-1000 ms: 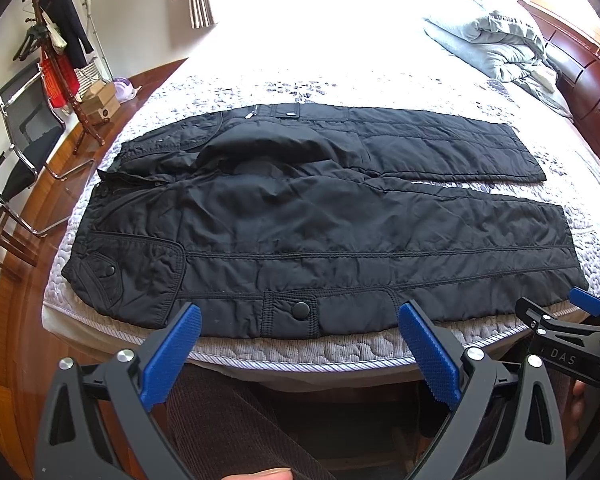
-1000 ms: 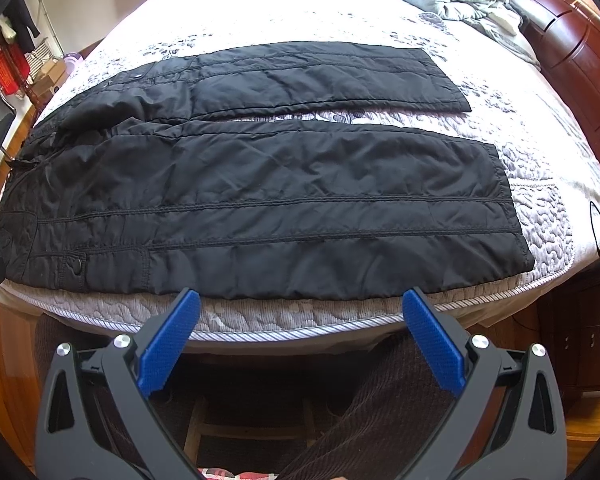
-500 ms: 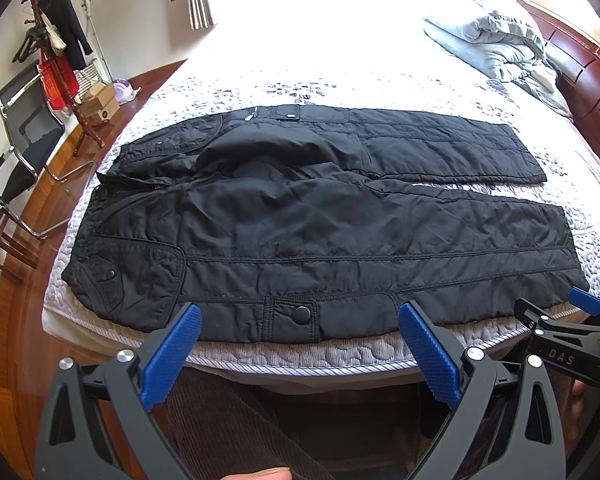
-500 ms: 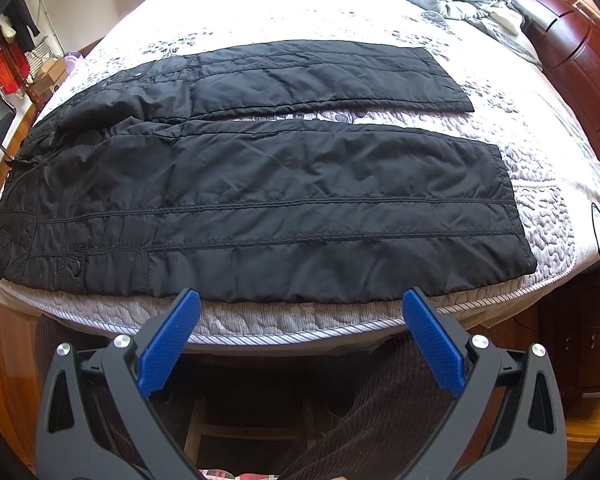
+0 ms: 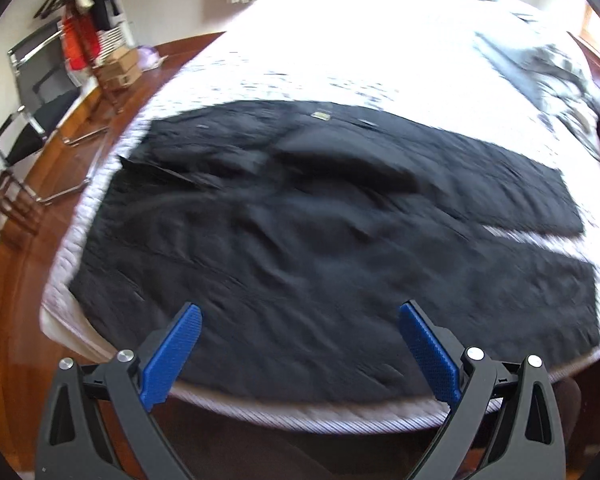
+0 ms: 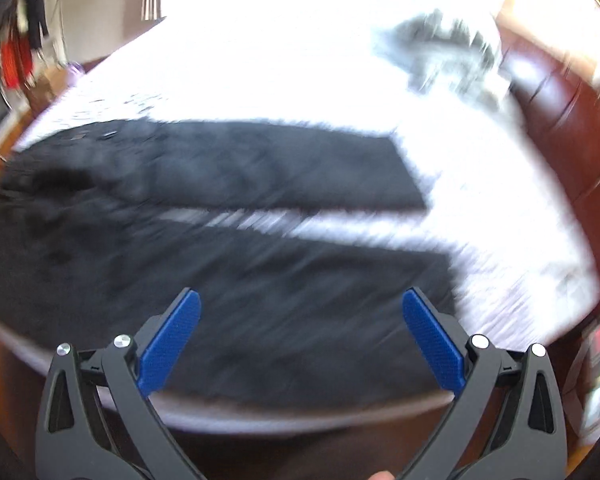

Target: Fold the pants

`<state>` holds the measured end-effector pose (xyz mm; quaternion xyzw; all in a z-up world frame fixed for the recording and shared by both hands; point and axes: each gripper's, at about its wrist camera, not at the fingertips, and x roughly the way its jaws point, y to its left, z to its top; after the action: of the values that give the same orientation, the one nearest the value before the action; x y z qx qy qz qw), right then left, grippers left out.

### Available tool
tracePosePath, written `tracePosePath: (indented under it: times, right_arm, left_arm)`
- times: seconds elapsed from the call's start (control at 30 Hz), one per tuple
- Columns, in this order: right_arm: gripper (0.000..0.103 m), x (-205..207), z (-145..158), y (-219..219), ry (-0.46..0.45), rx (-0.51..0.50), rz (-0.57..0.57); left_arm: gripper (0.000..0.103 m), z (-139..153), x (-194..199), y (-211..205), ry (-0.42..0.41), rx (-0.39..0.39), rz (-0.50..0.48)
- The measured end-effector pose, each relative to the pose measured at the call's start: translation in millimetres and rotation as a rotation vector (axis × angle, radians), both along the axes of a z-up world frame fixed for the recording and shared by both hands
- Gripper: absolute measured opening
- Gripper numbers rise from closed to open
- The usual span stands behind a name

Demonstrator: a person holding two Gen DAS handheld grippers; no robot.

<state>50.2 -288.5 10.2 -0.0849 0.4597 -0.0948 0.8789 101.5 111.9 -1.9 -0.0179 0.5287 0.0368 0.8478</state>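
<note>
Black padded pants lie spread flat on the white quilted bed, waist to the left, both legs running right with a strip of bedding between them. They also show in the right wrist view, blurred by motion. My left gripper is open and empty, its blue pads over the near edge of the near leg by the waist end. My right gripper is open and empty over the near leg's edge toward the cuff.
A crumpled grey blanket lies at the far right of the bed, also in the right wrist view. A coat rack with clothes, a chair and boxes stand on the wood floor to the left. Dark wooden furniture is on the right.
Both grippers have moved forward and over the near edge of the bed, closer to the pants. Both views are now motion-blurred. The pants lie as before.
</note>
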Motion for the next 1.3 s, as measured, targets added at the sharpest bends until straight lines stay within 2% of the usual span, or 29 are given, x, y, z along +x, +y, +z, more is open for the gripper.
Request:
tracePosePath:
  times: [0.03,0.07,0.1,0.2,0.33,0.4,0.53,0.63,0.83,0.87,0.9,0.93,1.0,1.03,1.07,1.1,1.13,1.2,1.3]
  right_arm:
    - [0.101,10,6,-6,-0.03,-0.068,0.003]
    - [0.101,19,9,-13,-0.032,-0.081,0.007]
    - [0.101,34,11,-25,-0.016,-0.045,0.017]
    - [0.101,68,9,-57,0.01,0.039,0.007]
    - [0.101,109,-3,-84,0.064,0.043,-0.014]
    - [0.101,122,-12,-93,0.077,0.063,-0.013]
    - [0.101,152,-36,-110,0.111,0.038,-0.043]
    - [0.101,165,-56,-115,0.152,0.01,-0.034]
    - [0.101,182,-79,-117,0.176,-0.017,-0.007]
    - [0.101,186,-82,-118,0.176,-0.018,-0.004]
    - [0.101,189,-84,-119,0.175,-0.021,-0.003]
    - [0.101,194,-87,-121,0.175,-0.025,-0.005]
    - [0.101,201,-89,-124,0.171,-0.02,-0.008]
    - [0.101,206,-89,-126,0.164,-0.012,-0.011]
    - [0.101,210,-89,-129,0.155,-0.001,-0.016]
    - [0.101,215,-89,-132,0.149,0.011,-0.025]
    - [0.101,218,-88,-136,0.145,0.022,-0.035]
    - [0.101,227,-88,-145,0.139,0.053,-0.06]
    - [0.101,236,-88,-157,0.133,0.063,-0.093]
  left_arm:
    - [0.1,0,10,14,0.001,0.011,0.021]
    - [0.1,1,26,32,0.003,0.009,0.044]
    - [0.1,0,41,50,0.009,-0.007,0.064]
    - [0.099,-8,99,119,0.064,-0.15,0.14]
    - [0.099,-31,159,184,0.16,-0.264,0.237]
    - [0.099,-44,182,203,0.212,-0.301,0.265]
    - [0.099,-75,223,235,0.278,-0.451,0.322]
    - [0.099,-93,240,243,0.326,-0.484,0.355]
    - [0.098,-109,260,237,0.346,-0.441,0.344]
    - [0.093,-109,262,235,0.333,-0.43,0.336]
    - [0.083,-108,264,233,0.325,-0.41,0.336]
    - [0.079,-109,265,235,0.327,-0.39,0.341]
    - [0.06,-113,270,238,0.357,-0.373,0.34]
    - [0.056,-117,271,236,0.375,-0.354,0.331]
    - [0.051,-118,271,236,0.376,-0.357,0.323]
    - [0.04,-118,271,236,0.371,-0.371,0.32]
    - [0.034,-119,274,235,0.362,-0.408,0.323]
    - [0.015,-116,271,235,0.337,-0.468,0.325]
    - [0.008,-107,265,227,0.307,-0.423,0.285]
